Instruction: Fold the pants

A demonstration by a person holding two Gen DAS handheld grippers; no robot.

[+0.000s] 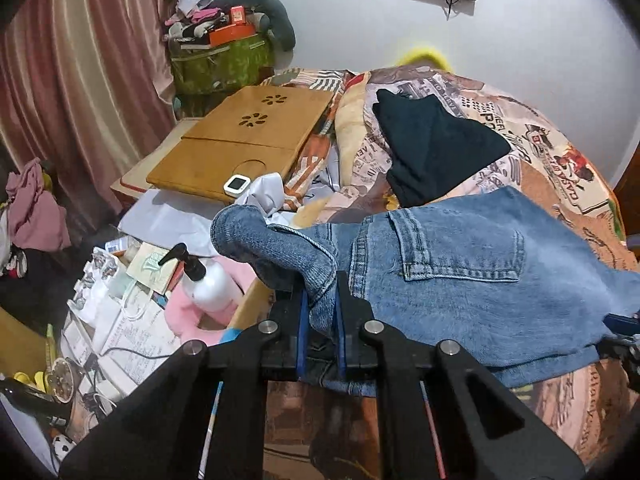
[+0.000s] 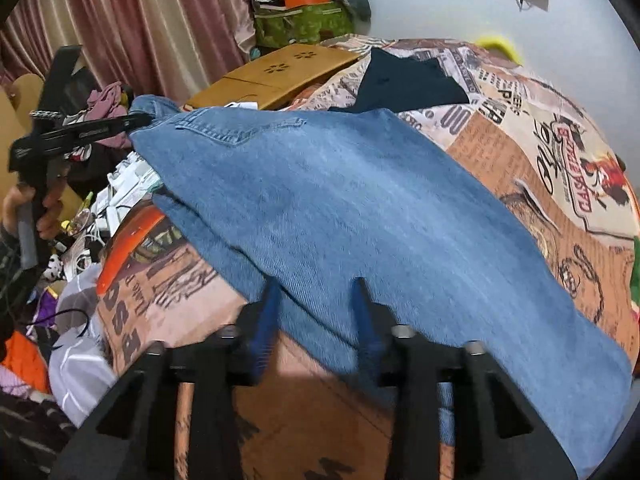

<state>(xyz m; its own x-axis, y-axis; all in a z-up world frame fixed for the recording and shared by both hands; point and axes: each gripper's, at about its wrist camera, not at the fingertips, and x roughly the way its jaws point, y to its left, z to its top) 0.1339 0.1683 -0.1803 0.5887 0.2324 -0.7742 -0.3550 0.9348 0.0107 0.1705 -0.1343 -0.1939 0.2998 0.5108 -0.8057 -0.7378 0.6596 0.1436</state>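
**Ana:** Denim first, from the left wrist view. The jeans (image 1: 460, 280) lie across the patterned bed cover (image 1: 560, 168), back pocket (image 1: 464, 248) facing up. The left tool (image 1: 320, 300) is clenched on a bunched corner of the waistband, which humps up toward ten o'clock of its jaws.

**Ben:** What else is on the bed?

**Ana:** A dark folded garment (image 1: 436, 148) at one o'clock of the jeans, and a wooden lap tray (image 1: 240, 148) at eleven.

**Ben:** And from the right wrist view?

**Ana:** The jeans (image 2: 360, 216) run from ten o'clock down to four. The right tool (image 2: 316, 304) has the near edge of the denim between its blue pads (image 2: 266, 320); the picture is smeared there, so I judge it is pinching the edge, but lightly. The left tool (image 2: 132, 122) shows at ten o'clock, gripping the waist end, with a hand (image 2: 36, 208) on its handle.

**Ben:** So how to do the fold well?

**Ana:** I'd firm up the right grip first, then carry both ends together, keeping the cloth taut so the edges meet squarely and clear of the dark garment.
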